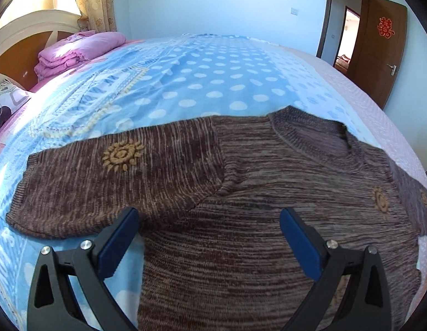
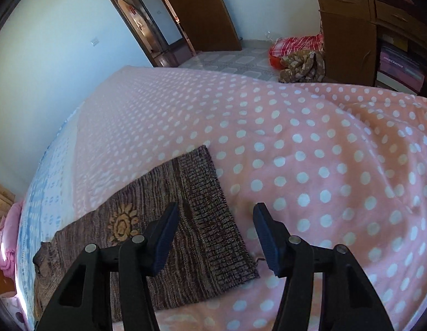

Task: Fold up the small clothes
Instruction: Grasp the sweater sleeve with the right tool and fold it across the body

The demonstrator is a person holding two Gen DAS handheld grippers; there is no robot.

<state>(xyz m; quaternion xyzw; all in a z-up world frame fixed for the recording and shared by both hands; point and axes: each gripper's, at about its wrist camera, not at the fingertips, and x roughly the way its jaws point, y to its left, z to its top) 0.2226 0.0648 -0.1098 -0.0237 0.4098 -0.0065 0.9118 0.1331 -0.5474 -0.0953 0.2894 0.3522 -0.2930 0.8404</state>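
A small brown knit sweater (image 1: 241,193) with yellow sun motifs lies flat on the bed. In the left wrist view its left sleeve (image 1: 89,182) stretches out to the left and the neckline sits at upper right. My left gripper (image 1: 209,218) is open and empty, just above the sweater near the armpit. In the right wrist view the other sleeve (image 2: 169,220) lies on the pink part of the blanket, its ribbed cuff (image 2: 213,220) toward the right. My right gripper (image 2: 214,216) is open and empty, over the cuff.
The bed has a blue dotted blanket (image 1: 199,77) and a pink dotted blanket (image 2: 310,151). Folded pink bedding (image 1: 78,49) lies by the headboard. A wooden door (image 1: 379,44), a wooden desk (image 2: 351,27) and a pile of clothes on the floor (image 2: 299,55) stand beyond the bed.
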